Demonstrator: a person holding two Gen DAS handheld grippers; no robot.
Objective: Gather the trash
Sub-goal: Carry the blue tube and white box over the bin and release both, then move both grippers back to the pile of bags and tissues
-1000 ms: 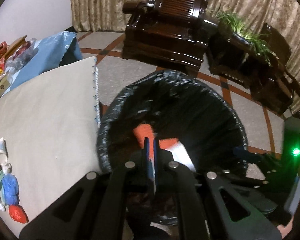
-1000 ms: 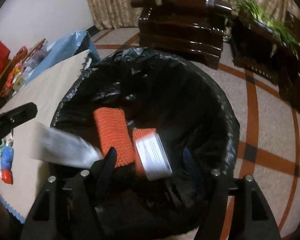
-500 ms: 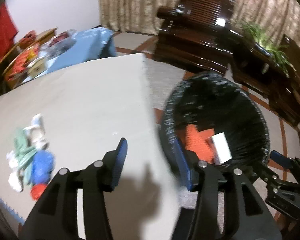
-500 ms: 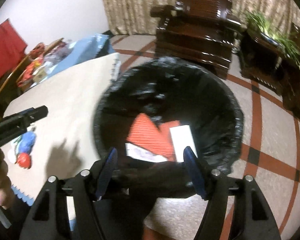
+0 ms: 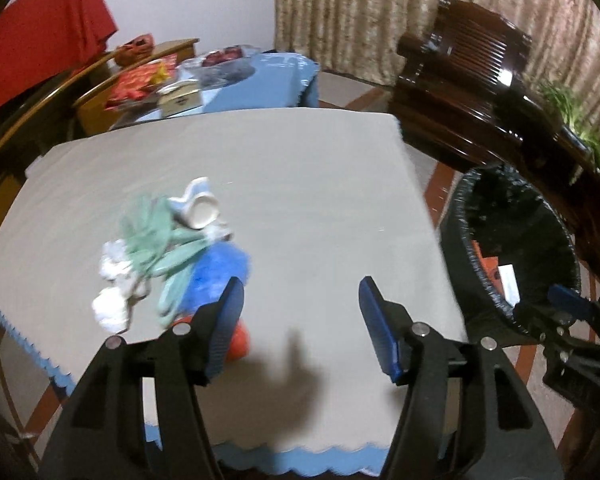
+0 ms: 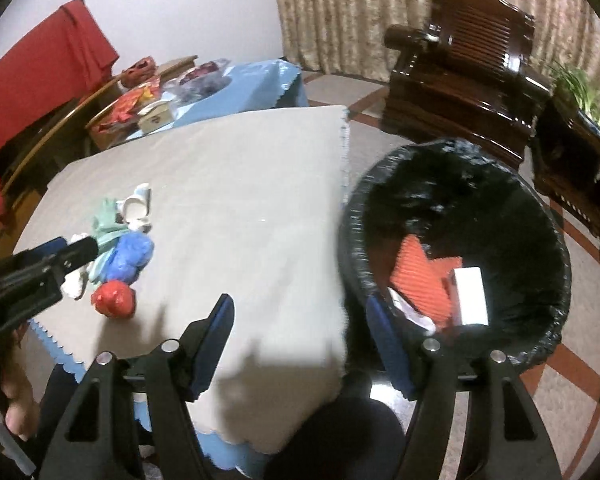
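Left wrist view: the left gripper (image 5: 300, 300) hangs above the beige tablecloth (image 5: 300, 184), jaws spread wide with nothing between them, pointed a little right of the trash pile.
Right wrist view: the right gripper (image 6: 300, 320) is also spread and empty, straddling the table edge with one finger over the cloth and the other over the rim of the trash bin (image 6: 354, 216).
Trash left on the table: a loose heap near the left front of the cloth — a crumpled green wrapper (image 5: 152, 232), a white plastic cup (image 5: 198, 208) lying tipped, a blue crumpled bag (image 5: 216, 272), white tissue wads (image 5: 110, 308) and a red ball of wrapper (image 6: 114, 300); the pieces touch or overlap.
Trash already binned: an orange corrugated piece (image 6: 420, 276) and a white box (image 6: 470, 296) lie at the bottom of the black-lined bin, which stands on the floor just beside the table's right edge.
Step in hand: judged as the reach toward the pile for another pick-up; neither tool holds anything.
Next move calls for: steering the left gripper leftward and down so its fingers bracket one piece, probably the red ball or blue bag nearest it, then closing.
Caution: the pile is blurred in the left view, so exact edges are hard to tell.
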